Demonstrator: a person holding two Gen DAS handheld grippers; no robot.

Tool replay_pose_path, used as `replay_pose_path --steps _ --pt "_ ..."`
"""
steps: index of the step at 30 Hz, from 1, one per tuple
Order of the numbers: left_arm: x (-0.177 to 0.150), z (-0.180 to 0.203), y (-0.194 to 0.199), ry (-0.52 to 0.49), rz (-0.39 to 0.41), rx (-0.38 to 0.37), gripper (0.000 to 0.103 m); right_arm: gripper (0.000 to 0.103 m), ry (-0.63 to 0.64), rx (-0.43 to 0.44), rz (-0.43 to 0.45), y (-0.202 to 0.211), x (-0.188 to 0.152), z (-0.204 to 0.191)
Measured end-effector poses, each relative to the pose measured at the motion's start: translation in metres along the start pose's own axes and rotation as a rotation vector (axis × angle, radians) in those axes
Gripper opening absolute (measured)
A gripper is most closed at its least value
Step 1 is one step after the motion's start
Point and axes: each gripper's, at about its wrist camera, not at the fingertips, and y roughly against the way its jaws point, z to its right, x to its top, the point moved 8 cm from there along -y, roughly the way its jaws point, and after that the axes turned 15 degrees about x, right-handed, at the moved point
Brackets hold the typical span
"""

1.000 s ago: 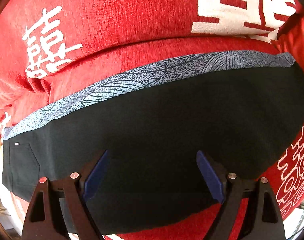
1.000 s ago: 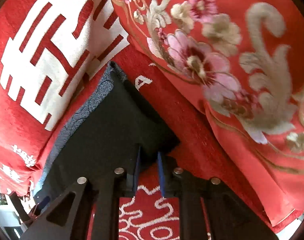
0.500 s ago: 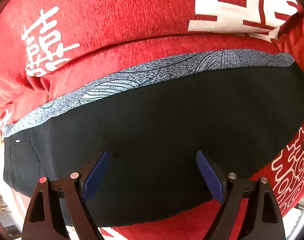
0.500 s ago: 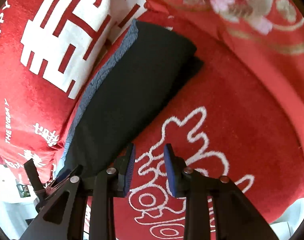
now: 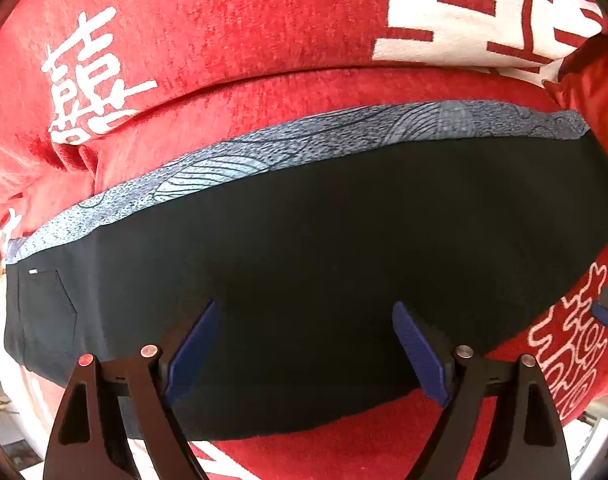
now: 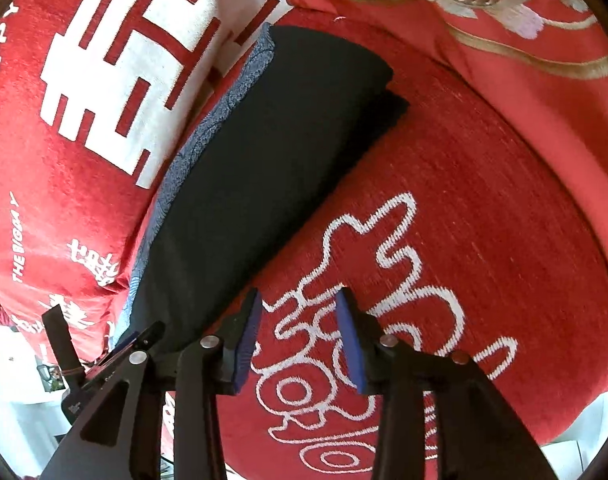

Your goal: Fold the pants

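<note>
**A:** Left wrist view: your left gripper (image 5: 304, 354) hangs straight over the dark pants (image 5: 324, 264), fingers spread wide w/ nothing pinched. The pants lie flat in a long strip on the red sofa cover (image 5: 344, 88), patterned grey-blue band (image 5: 264, 156) along the far edge, back pocket (image 5: 44, 312) at the left end.

**B:** And your right gripper (image 6: 298, 338)?

**A:** Right wrist view: off the cloth, over the white motif (image 6: 384, 280) just beside the pants' near edge. Jaws are opening, nothing btwn them.

**B:** How'll it handle?

**A:** Prob. soft, limp, light; it'll sag and drag if you lift from one point. Looks already doubled lengthwise, layers stacked at the far end. Pinch all layers at an end corner, both hands, so the stack doesn't slip apart.
</note>
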Motion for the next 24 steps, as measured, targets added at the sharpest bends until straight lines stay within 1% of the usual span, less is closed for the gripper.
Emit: replay_pose_path --steps 9,18,24 --pt "0.002 0.023 0.016 -0.019 -0.003 -0.038 0.088 0.046 0.035 0.010 -0.018 0.001 -0.002 -0.012" --pt "0.010 0.042 0.027 -0.021 0.005 -0.060 0.088 0.047 0.026 0.032 -0.023 -0.001 0.000 -0.013" --pt "0.014 0.059 0.035 -0.027 0.016 -0.076 0.088 0.047 0.021 0.047 0.010 0.008 0.007 -0.010"
